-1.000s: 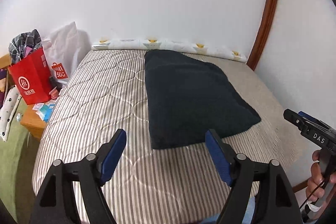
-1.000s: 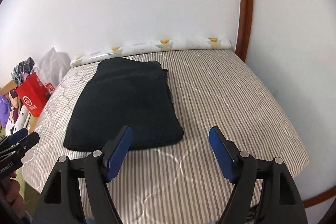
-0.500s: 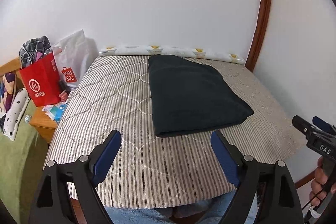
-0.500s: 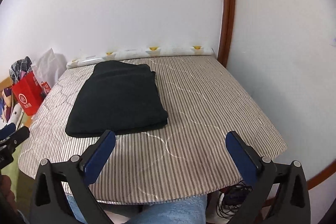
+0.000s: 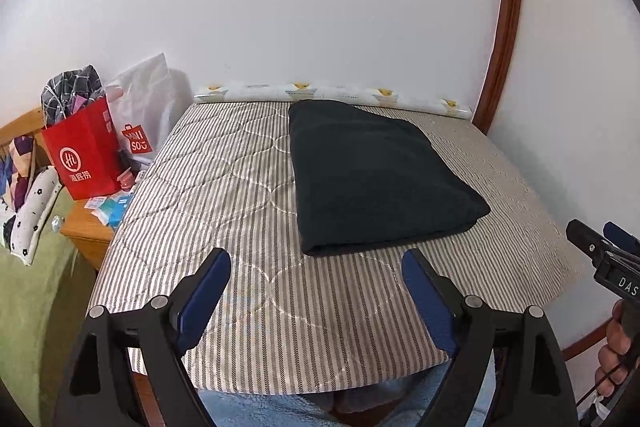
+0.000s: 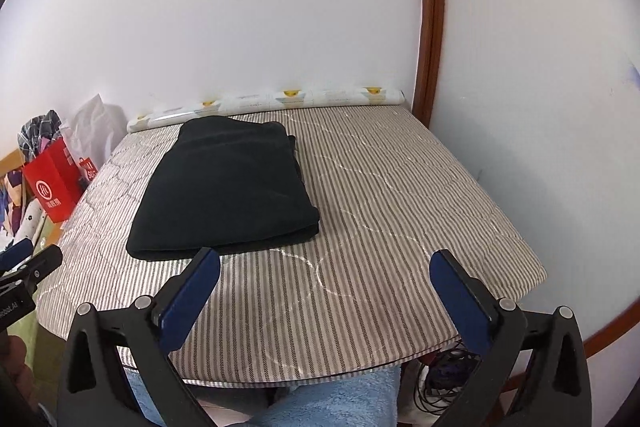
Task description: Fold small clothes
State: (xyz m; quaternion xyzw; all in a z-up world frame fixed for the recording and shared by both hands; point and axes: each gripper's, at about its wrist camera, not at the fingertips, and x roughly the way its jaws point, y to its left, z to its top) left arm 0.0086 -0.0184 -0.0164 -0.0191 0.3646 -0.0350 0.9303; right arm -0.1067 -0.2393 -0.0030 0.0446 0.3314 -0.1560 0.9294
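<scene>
A dark folded garment [image 5: 372,175] lies flat on the striped quilted mattress [image 5: 224,211], towards its far half; the right wrist view shows the garment [image 6: 228,191] left of centre. My left gripper [image 5: 316,259] hovers open over the near edge of the mattress, just short of the garment's front fold, with nothing between its blue pads. My right gripper [image 6: 326,259] is open wider, over bare mattress [image 6: 400,207] to the right of the garment, also empty. Each gripper's tip shows at the edge of the other's view.
A red paper bag [image 5: 82,151] and a white plastic bag [image 5: 144,115] stand on a wooden bedside stand [image 5: 86,227] left of the mattress. A patterned roll [image 5: 332,93] lies along the wall at the far edge. A person's blue fleece trousers [image 6: 332,403] sit at the near edge.
Both grippers have drawn back from the garment towards the near edge and their jaws stand wider. The garment has not moved.
</scene>
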